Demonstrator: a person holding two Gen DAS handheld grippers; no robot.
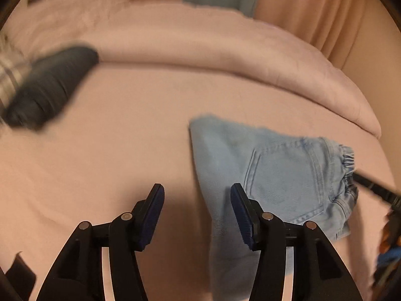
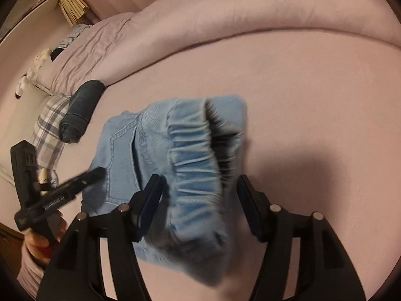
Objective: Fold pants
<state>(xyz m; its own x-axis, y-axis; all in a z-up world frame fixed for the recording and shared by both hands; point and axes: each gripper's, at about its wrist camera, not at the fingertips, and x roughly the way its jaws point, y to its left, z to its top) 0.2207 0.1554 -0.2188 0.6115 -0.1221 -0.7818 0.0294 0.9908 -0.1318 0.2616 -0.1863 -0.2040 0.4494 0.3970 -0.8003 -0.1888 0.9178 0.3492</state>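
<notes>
Light-blue denim pants (image 1: pixel 273 175), already doubled into a compact bundle, lie on a pink bed (image 1: pixel 140 130) as two hand-held grippers work over them. The left gripper (image 1: pixel 198 213) hangs just above the sheet at the bundle's near-left edge, jaws spread and holding nothing, one finger over the denim and the other over bare sheet, apparently placed to take or press the folded edge. In the right wrist view the elastic waistband (image 2: pixel 195 165) rises between the right gripper's (image 2: pixel 200 200) spread fingers; blur hides whether either pad touches the cloth, but nothing is pinched. The back pocket (image 2: pixel 120 155) faces up, suggesting the legs are tucked underneath and the fold is well along. A rolled dark garment (image 2: pixel 81 113) rests to the far left beside a plaid pillow (image 2: pixel 50 128), seemingly set aside as finished. A rumpled pink duvet (image 1: pixel 225 50) is pushed to the far side, leaving flat sheet for folding.
</notes>
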